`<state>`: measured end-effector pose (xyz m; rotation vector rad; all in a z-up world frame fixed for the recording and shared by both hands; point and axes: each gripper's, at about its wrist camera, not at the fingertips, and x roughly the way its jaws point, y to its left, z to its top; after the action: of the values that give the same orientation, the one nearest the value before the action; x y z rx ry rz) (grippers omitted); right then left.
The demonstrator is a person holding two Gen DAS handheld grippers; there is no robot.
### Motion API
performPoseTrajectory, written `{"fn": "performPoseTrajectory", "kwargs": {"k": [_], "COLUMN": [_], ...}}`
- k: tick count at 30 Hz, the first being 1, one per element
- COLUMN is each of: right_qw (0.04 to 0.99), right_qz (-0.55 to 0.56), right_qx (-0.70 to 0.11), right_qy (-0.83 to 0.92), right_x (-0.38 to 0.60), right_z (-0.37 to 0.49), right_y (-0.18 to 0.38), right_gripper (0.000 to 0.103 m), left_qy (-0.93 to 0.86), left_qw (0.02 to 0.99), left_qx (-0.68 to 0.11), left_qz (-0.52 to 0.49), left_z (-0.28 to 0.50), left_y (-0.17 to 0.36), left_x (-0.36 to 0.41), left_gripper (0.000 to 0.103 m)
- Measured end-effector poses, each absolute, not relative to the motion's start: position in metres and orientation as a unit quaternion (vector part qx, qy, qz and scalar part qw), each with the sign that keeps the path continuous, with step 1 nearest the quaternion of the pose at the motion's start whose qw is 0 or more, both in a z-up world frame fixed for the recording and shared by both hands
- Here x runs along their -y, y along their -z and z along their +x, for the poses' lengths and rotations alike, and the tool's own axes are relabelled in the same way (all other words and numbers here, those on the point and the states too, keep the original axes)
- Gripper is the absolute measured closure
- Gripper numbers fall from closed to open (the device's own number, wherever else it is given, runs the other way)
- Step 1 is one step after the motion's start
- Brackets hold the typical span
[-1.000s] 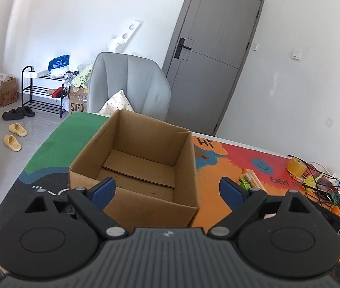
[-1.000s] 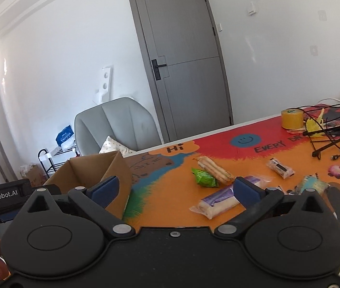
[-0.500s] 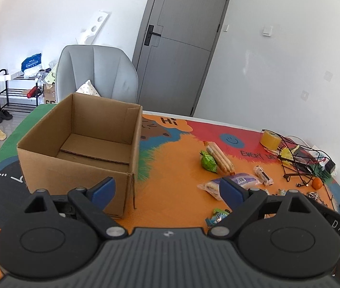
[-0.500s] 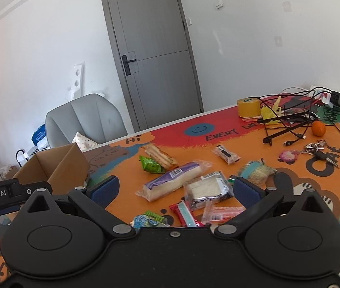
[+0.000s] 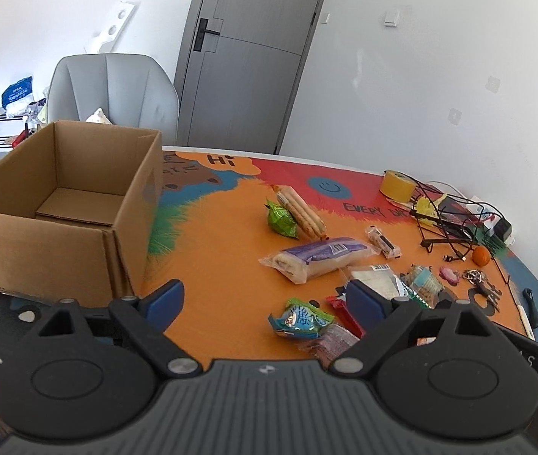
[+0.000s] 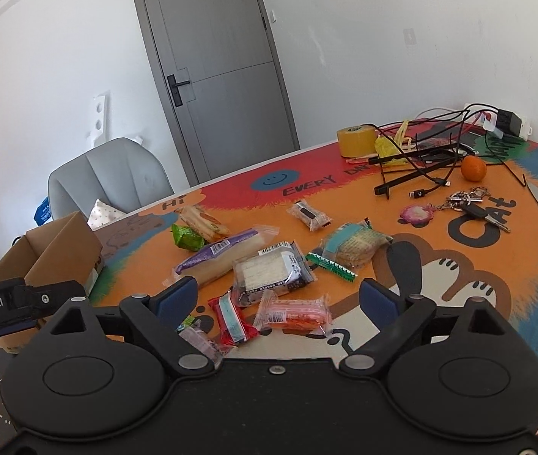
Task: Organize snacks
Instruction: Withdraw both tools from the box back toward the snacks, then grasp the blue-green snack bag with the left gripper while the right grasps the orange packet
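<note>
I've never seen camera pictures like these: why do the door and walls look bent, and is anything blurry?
Both wrist views are fisheye: the door leans and corners darken. Left view: the cardboard box looks slightly smeared; right view: snacks sharp, daylight even, soft shadows.

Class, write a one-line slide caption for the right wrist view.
Open right gripper hovers over wrapped snacks scattered on a colourful mat, cardboard box at left.
</note>
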<state>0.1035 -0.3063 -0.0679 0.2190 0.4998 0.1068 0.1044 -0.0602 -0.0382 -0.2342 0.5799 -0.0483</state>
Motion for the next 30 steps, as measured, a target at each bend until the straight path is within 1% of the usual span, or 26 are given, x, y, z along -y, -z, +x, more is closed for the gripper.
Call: {"fn": "performPoseTrajectory", "kwargs": {"k": [4, 8, 10, 11, 13, 14, 16, 19, 29, 30], "right_qw": [0.957, 0.952, 0.949, 0.948, 0.946, 0.946, 0.944, 0.943, 0.944, 0.945], "right_qz": [0.116, 0.125, 0.129, 0.13, 0.13, 0.13, 0.13, 0.131, 0.117, 0.112], "right_qx": [-0.261, -0.275, -0.283, -0.286, -0.291, -0.293, -0.298, -0.303, -0.305, -0.304], "right_qy": [-0.055, -0.052, -0.052, -0.052, -0.052, -0.052, -0.05, -0.048, -0.046, -0.045], "right_x": [0.311, 0.317, 0.318, 0.317, 0.316, 0.315, 0.314, 0.313, 0.303, 0.301], "right_z": [0.108, 0.115, 0.119, 0.12, 0.125, 0.127, 0.133, 0.141, 0.154, 0.154], "right_y": [0.078, 0.089, 0.093, 0.095, 0.099, 0.101, 0.105, 0.109, 0.114, 0.114], "right_gripper": [0.022, 0.026, 0.029, 0.029, 0.029, 0.029, 0.029, 0.03, 0.029, 0.029], "left_qy": [0.028, 0.036, 0.037, 0.037, 0.039, 0.04, 0.042, 0.046, 0.055, 0.056], "left_qw": [0.948, 0.944, 0.942, 0.941, 0.938, 0.936, 0.932, 0.927, 0.929, 0.929], "left_qx": [-0.297, -0.309, -0.315, -0.318, -0.326, -0.33, -0.338, -0.35, -0.348, -0.349], "left_qz": [-0.114, -0.112, -0.111, -0.112, -0.115, -0.117, -0.12, -0.123, -0.109, -0.107], "left_z": [0.115, 0.125, 0.132, 0.135, 0.142, 0.146, 0.152, 0.159, 0.165, 0.164], "left_y": [0.05, 0.061, 0.067, 0.07, 0.076, 0.079, 0.085, 0.093, 0.099, 0.099], "left_x": [0.069, 0.075, 0.078, 0.078, 0.08, 0.081, 0.082, 0.083, 0.092, 0.093], "left_gripper": [0.014, 0.018, 0.023, 0.025, 0.033, 0.034, 0.042, 0.049, 0.051, 0.055]}}
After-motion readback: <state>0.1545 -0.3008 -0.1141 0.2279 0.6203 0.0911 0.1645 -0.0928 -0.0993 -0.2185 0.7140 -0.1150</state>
